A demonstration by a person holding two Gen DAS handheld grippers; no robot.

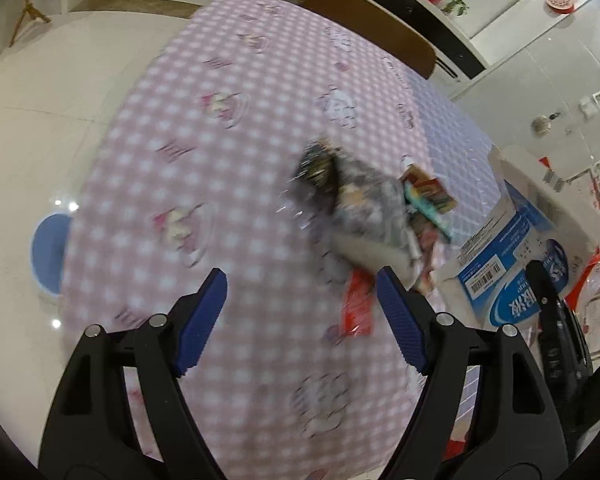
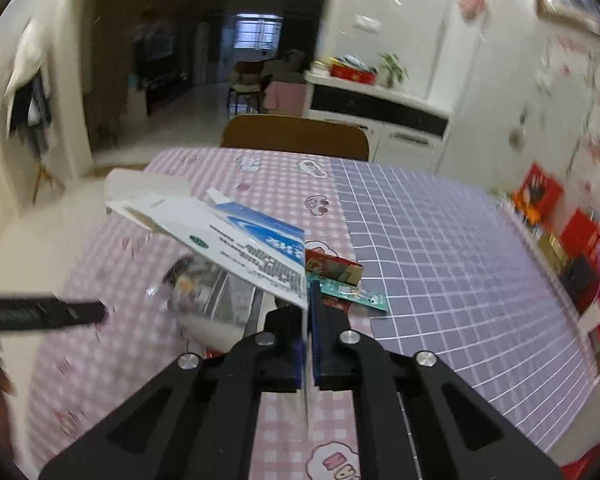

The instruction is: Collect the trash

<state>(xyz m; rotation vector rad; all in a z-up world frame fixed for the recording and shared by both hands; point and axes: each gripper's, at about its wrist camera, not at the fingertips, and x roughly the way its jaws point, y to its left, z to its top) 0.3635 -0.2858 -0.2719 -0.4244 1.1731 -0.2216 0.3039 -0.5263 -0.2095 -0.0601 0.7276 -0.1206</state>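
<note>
Right tongs [image 2: 309,336] pinch the white and blue box [image 2: 236,240], lifted over the wrappers [image 1: 372,208] on the bench [image 1: 220,160]. Left tongs [image 1: 300,316] are wide open; I should go slow and grab one wrapper.

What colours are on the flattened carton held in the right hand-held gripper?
White with blue printed panels; flattened carton shows best in the right wrist view.
</note>
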